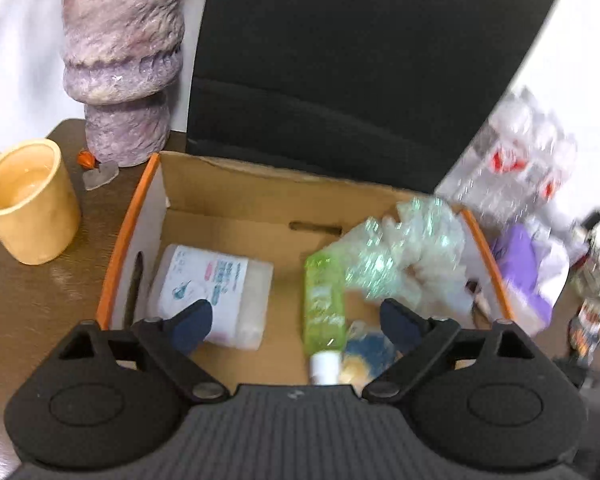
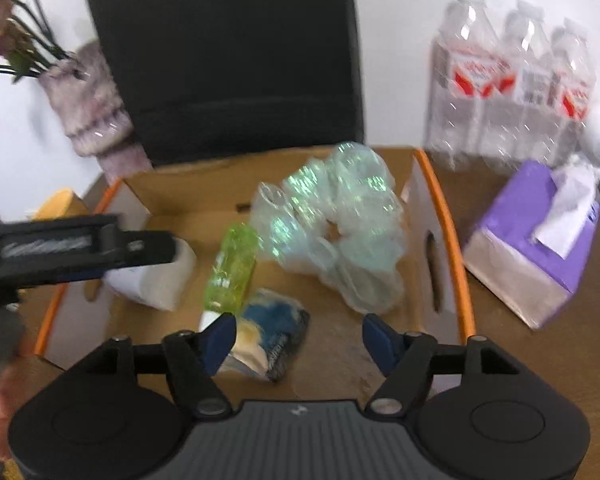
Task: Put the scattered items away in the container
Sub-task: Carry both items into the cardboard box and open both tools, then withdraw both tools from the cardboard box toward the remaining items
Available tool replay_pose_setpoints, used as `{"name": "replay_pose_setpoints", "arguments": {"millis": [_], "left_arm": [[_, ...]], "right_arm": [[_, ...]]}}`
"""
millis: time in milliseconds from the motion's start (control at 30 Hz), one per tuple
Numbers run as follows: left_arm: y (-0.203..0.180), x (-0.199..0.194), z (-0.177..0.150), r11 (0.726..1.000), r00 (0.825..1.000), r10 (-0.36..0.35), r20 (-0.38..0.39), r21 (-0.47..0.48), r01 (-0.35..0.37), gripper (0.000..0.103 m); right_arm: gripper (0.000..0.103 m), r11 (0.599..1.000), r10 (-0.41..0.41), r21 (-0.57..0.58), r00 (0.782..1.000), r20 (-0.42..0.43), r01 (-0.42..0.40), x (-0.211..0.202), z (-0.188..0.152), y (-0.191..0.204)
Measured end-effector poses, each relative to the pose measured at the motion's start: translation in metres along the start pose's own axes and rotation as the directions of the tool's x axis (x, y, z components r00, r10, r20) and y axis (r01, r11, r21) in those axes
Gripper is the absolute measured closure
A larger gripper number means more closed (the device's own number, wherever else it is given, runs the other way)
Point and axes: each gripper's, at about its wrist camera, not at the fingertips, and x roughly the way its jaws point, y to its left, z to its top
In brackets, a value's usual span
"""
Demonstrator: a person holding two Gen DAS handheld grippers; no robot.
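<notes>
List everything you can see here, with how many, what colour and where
cardboard box: one, brown with orange rim, centre of table
wipes pack: one, white, box left
bottle: one, green, lying mid-box
iridescent scrunchie: one, pale green, box right
small packet: one, blue and cream, box front
cup: one, yellow, left of box
vase: one, purple, behind cup
tissue box: one, purple, right of box
water bottles: pack, clear, behind tissues
left gripper: open, empty
right gripper: open, empty

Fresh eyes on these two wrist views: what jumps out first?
The iridescent bubble wrap heaped at the right end of the orange-edged cardboard box, with a green bottle lying beside it. Then the open right tongs hovering over the box, and the water bottle pack beyond its right end.
</notes>
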Motion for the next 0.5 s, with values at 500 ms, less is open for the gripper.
{"name": "replay_pose_setpoints", "arguments": {"millis": [500], "left_arm": [[0.031,-0.004,-0.061,0.987,0.996,0.081,-0.027,0.138,-0.077,0.008]], "right_arm": [[0.016,0.999,0.016,0.033,0.99,-0.139,-0.012,0.004,-0.028,-0.012]]}}
